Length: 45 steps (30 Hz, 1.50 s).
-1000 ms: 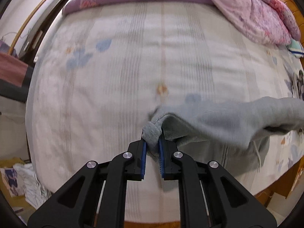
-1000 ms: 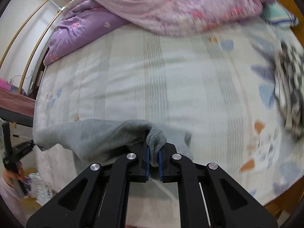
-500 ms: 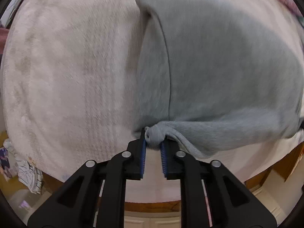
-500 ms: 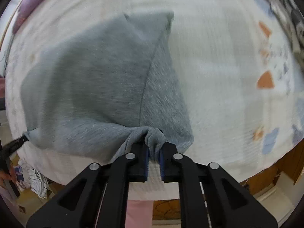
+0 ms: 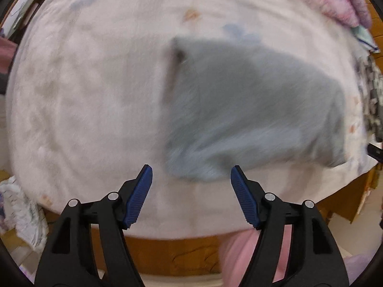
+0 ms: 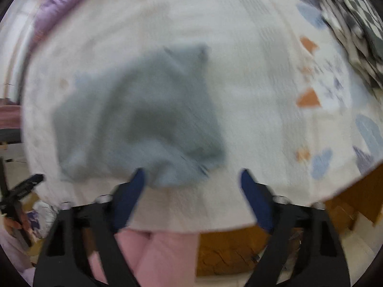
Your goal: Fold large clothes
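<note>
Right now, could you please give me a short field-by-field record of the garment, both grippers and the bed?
garment: grey sweatshirt, folded, lying near the bed's front edge, held by neither gripper
left gripper: jaws wide open, just short of the garment's near edge
right gripper: jaws wide open, left finger's tip overlaps the garment's near edge in the image; contact unclear
surface: patterned bedsheet
image quality: both views motion-blurred

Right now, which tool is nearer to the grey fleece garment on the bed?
Right. The right tool has one finger at the grey fleece garment hem; the left tool sits open just short of it.
</note>
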Motion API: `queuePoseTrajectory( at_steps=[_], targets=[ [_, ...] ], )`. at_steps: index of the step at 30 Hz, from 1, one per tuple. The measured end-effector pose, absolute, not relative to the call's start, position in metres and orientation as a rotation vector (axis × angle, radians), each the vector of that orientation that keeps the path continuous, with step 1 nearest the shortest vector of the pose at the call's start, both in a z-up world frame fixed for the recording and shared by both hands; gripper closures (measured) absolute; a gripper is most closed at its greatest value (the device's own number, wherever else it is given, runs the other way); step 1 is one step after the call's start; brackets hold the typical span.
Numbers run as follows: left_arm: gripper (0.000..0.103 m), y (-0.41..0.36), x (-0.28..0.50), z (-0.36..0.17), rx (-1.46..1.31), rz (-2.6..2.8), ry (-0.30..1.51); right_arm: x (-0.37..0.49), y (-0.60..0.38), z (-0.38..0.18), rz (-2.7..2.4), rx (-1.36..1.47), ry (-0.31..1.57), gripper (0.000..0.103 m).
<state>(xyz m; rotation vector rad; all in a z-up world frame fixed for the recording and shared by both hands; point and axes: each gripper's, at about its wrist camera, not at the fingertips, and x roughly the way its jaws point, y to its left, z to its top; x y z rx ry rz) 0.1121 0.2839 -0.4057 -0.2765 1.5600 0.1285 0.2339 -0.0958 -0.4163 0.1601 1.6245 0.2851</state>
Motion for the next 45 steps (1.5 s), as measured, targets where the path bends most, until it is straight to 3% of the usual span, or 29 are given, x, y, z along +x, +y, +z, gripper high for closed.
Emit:
queuePoseTrajectory(
  at_steps=[2, 5, 6, 7, 9, 12, 16, 17, 18, 19, 20, 25, 30, 31, 32, 33, 35, 39, 42, 43, 44, 45],
  targets=[
    [0.045, 0.268, 0.128, -0.421, -0.292, 0.086, 1.566, 0.241, -0.077, -0.43, 0.341, 0.162, 1.647, 0.051],
    [0.045, 0.242, 0.15, -0.462, -0.312, 0.038, 1.61, 0.243, -0.037, -0.482, 0.37, 0.133, 1.779, 0.053],
    [0.047, 0.235, 0.152, -0.478, -0.303, 0.039, 1.64, 0.24, -0.032, -0.496, 0.363, 0.116, 1.802, 0.074],
    [0.051, 0.229, 0.152, -0.495, -0.276, 0.051, 1.685, 0.233, -0.025, -0.51, 0.339, 0.064, 1.825, 0.087],
    [0.051, 0.228, 0.144, -0.529, -0.249, 0.1, 1.763, 0.223, -0.029, -0.54, 0.243, -0.002, 1.852, 0.096],
    [0.049, 0.242, 0.134, -0.532, -0.359, 0.094, 1.712, 0.218, -0.06, -0.554, 0.185, 0.213, 1.865, 0.097],
    [0.048, 0.256, 0.136, -0.508, -0.305, 0.129, 1.723, 0.23, -0.065, -0.531, 0.203, 0.179, 1.909, 0.088],
    [0.041, 0.264, 0.139, -0.49, -0.324, 0.114, 1.681, 0.234, -0.066, -0.519, 0.228, 0.166, 1.893, 0.074],
    [0.034, 0.269, 0.143, -0.482, -0.339, 0.109, 1.658, 0.245, -0.073, -0.5, 0.245, 0.174, 1.842, 0.048],
    [0.019, 0.275, 0.146, -0.471, -0.347, 0.114, 1.63, 0.253, -0.079, -0.488, 0.235, 0.191, 1.805, 0.038],
    [0.013, 0.284, 0.152, -0.461, -0.339, 0.14, 1.596, 0.261, -0.087, -0.479, 0.221, 0.212, 1.771, 0.033],
    [0.013, 0.331, 0.194, -0.459, -0.411, 0.247, 1.539, 0.329, -0.123, -0.469, 0.14, 0.356, 1.686, 0.031],
    [0.014, 0.361, 0.235, -0.491, -0.596, 0.312, 1.507, 0.384, -0.132, -0.514, 0.084, 0.54, 1.693, 0.035],
    [0.023, 0.362, 0.24, -0.498, -0.63, 0.312, 1.506, 0.384, -0.129, -0.523, 0.068, 0.552, 1.707, 0.042],
    [0.06, 0.365, 0.245, -0.505, -0.673, 0.296, 1.481, 0.388, -0.129, -0.533, 0.058, 0.572, 1.719, 0.081],
    [0.077, 0.364, 0.247, -0.51, -0.684, 0.29, 1.471, 0.393, -0.128, -0.543, 0.06, 0.626, 1.729, 0.092],
    [0.085, 0.364, 0.258, -0.513, -0.619, 0.321, 1.508, 0.394, -0.126, -0.543, 0.016, 0.593, 1.736, 0.093],
    [0.086, 0.346, 0.273, -0.512, -0.52, 0.313, 1.52, 0.393, -0.124, -0.532, -0.02, 0.499, 1.68, 0.094],
    [0.078, 0.355, 0.271, -0.518, -0.642, 0.332, 1.518, 0.382, -0.149, -0.551, -0.042, 0.694, 1.69, 0.09],
    [0.059, 0.359, 0.269, -0.517, -0.642, 0.342, 1.532, 0.382, -0.15, -0.55, -0.041, 0.708, 1.694, 0.088],
    [0.036, 0.364, 0.268, -0.514, -0.596, 0.381, 1.554, 0.382, -0.15, -0.548, -0.041, 0.717, 1.71, 0.073],
    [0.035, 0.368, 0.268, -0.51, -0.548, 0.402, 1.561, 0.384, -0.148, -0.545, -0.039, 0.722, 1.745, 0.048]
  ],
)
